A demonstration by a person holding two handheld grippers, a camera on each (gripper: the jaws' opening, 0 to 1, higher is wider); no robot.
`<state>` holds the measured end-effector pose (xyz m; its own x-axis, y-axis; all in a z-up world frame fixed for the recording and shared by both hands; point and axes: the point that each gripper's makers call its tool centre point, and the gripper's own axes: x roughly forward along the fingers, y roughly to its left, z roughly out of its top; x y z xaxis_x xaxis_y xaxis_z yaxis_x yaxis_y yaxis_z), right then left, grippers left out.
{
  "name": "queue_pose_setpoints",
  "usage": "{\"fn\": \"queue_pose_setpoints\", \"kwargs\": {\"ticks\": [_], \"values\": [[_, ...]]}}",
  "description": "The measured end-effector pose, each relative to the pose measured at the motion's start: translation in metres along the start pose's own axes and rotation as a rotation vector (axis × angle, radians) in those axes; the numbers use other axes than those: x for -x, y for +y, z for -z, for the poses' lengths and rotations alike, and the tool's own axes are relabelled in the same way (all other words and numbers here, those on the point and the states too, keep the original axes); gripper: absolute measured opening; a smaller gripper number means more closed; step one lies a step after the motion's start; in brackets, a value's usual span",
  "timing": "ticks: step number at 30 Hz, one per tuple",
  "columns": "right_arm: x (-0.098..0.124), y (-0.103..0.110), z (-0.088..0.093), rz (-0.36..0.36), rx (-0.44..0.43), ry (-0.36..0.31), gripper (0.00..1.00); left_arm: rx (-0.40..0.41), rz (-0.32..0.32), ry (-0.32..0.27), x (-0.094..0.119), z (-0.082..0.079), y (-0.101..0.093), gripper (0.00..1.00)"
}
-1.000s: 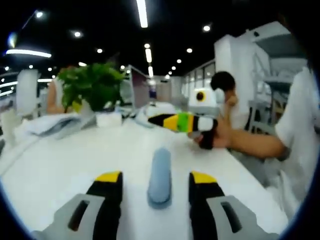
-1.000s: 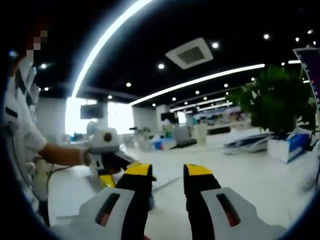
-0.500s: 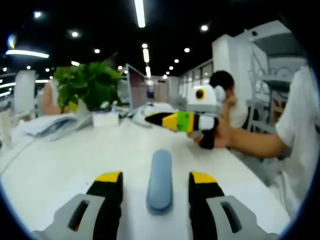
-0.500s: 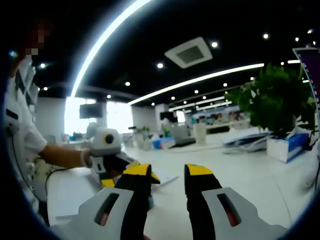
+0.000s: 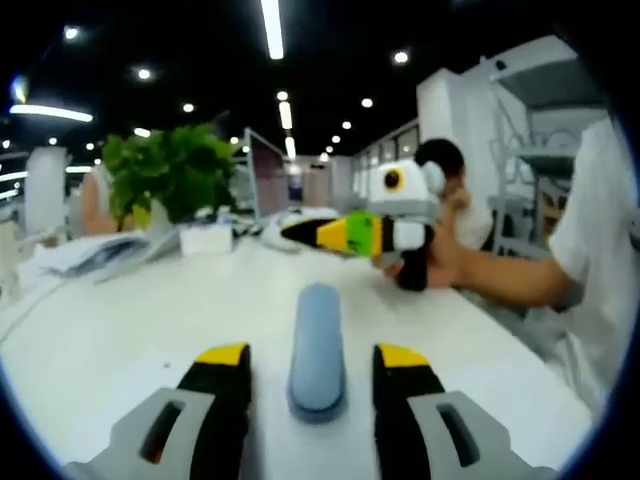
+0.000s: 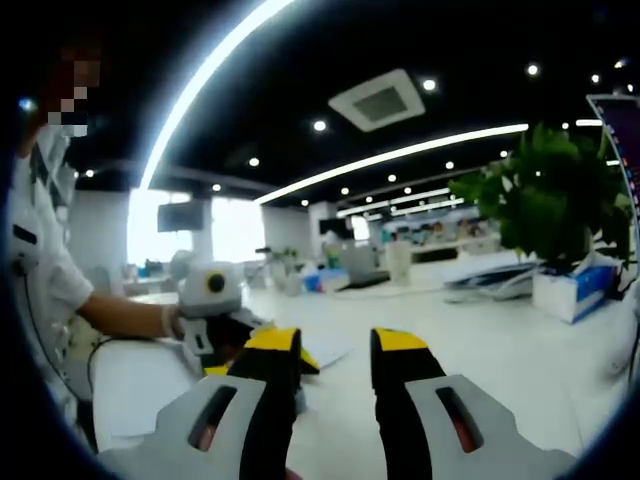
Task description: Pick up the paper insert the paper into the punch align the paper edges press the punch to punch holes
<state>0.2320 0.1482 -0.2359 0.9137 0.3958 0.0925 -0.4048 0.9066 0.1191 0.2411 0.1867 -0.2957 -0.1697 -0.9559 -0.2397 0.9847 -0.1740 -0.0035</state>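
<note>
Left gripper view: plant (image 5: 170, 175) far left; blue punch (image 5: 317, 345) lengthwise between parted left gripper (image 5: 312, 358) jaws, pointing away. Right gripper (image 6: 335, 342) apart, prob. empty.

No legible text, label, brand, number or sign appears in either view; the tall banner (image 6: 622, 150) at the right gripper view's edge is too blurred to read.

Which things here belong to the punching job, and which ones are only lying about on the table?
Job:
- blue punch, between the left gripper's open jaws
- paper, lying flat by the punch
- right gripper, open

Lying about:
- potted plant
- tissue box
- white table
</note>
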Motion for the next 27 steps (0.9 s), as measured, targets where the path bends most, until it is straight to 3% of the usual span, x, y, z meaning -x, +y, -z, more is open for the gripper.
{"fn": "queue_pose_setpoints", "kwargs": {"ticks": [8,12,27], "values": [[-0.0004,-0.0003,0.0010,0.003,0.004,0.007,0.31,-0.016,-0.015,-0.006,-0.0003,-0.0011,0.0017,0.44],[-0.0003,-0.0013,0.0008,0.005,0.004,0.008,0.31,-0.021,-0.007,-0.012,-0.0004,-0.0025,-0.0002,0.34],[-0.0030,-0.0010,0.0015,0.017,0.003,0.021,0.30,-0.004,-0.004,-0.014,-0.0013,-0.0042,0.0035,0.29]]}}
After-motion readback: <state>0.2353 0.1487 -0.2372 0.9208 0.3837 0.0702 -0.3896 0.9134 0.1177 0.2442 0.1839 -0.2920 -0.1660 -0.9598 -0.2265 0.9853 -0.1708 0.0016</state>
